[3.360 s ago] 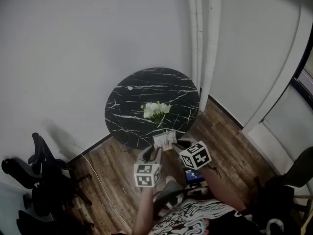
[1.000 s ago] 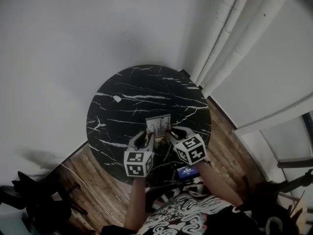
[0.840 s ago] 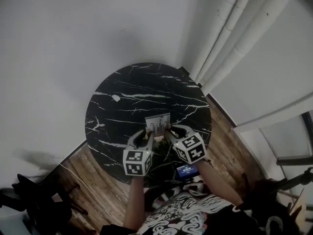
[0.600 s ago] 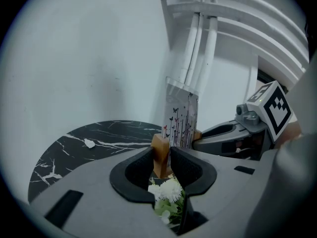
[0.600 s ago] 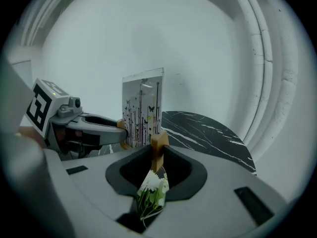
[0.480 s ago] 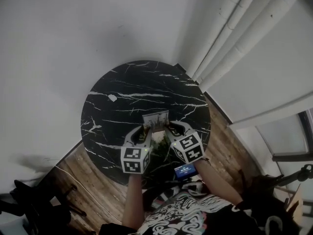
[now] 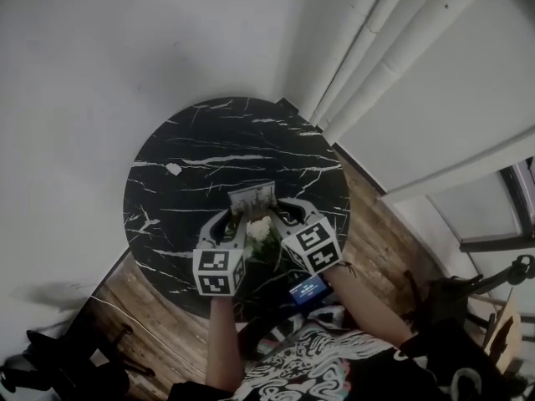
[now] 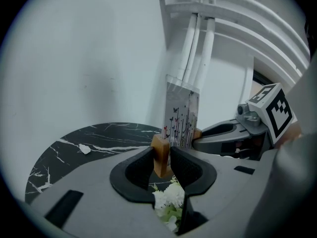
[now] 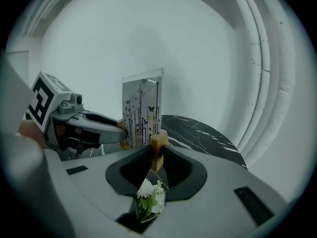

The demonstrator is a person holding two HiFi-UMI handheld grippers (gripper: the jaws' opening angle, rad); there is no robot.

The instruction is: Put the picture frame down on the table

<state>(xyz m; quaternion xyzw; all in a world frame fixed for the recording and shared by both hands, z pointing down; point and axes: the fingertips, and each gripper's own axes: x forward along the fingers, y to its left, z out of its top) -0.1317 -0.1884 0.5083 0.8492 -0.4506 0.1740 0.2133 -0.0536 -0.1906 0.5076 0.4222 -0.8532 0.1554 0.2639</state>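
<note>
Picture frame (image 7: 253, 197) upright over marble table (image 7: 201, 140), left gripper (image 8: 161, 158) and right gripper (image 9: 157, 152) each clamped on a wooden foot (image 8: 160, 152) at its ends. White flowers (image 7: 260, 228) lie between the grippers, just nearside of the frame; small white scrap (image 7: 173, 169) well off left.

- The head view looks steeply down from above and behind both grippers. It is far enough off to take in the whole round table (image 7: 167, 182) and the wall (image 7: 125, 40) beyond the jaws.
- The left gripper view rides just behind the left gripper (image 8: 161, 160) and faces along its jaws, very close to the picture frame (image 8: 182, 115) at their tips.
- The right gripper view sits likewise behind the right gripper (image 9: 157, 155).
- All three share the picture frame, the tabletop and the white flowers (image 7: 259, 226) beneath the jaws. Each gripper view also catches the other gripper alongside.
</note>
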